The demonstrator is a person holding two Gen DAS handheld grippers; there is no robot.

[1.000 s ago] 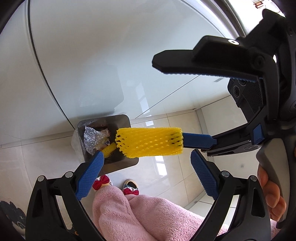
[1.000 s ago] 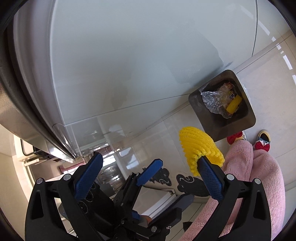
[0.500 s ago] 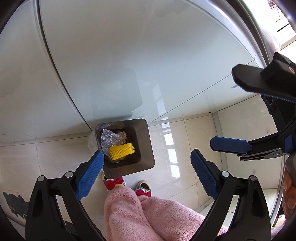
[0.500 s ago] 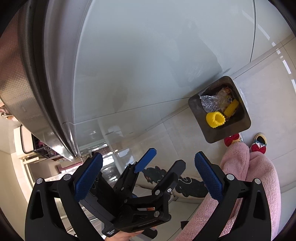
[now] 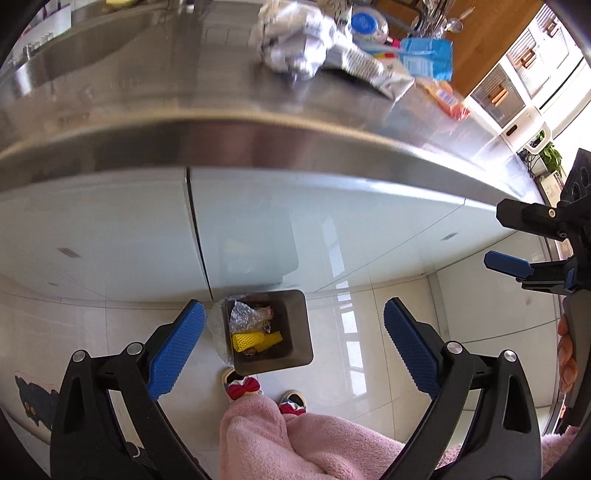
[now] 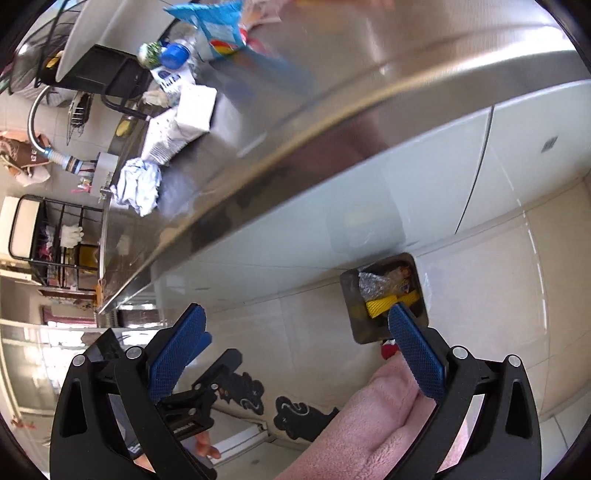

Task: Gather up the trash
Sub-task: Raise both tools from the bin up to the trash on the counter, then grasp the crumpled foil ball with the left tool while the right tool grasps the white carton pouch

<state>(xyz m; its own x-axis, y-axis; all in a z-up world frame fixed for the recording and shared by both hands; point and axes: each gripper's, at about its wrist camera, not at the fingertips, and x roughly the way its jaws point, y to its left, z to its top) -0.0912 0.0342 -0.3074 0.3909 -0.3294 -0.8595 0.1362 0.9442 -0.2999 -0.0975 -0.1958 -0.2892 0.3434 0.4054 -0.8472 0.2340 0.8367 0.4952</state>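
Observation:
A dark square trash bin stands on the floor against the pale cabinet front. Inside it lie two yellow foam nets and crumpled clear plastic. High above the bin my left gripper is open and holds nothing. My right gripper is also open and empty, off to the right of the left one. Up on the steel counter lie more scraps: a crumpled white wrapper, a blue carton and a blue-capped bottle.
A person in pink fleece trousers and red-bow slippers stands just in front of the bin. A white box and a crumpled cloth sit near the sink tap. A cat-print mat lies on the tiled floor.
The yellow foam net left the right gripper's fingers and dropped into the bin. Both grippers have since risen and tilted up, so the counter top has come into view.

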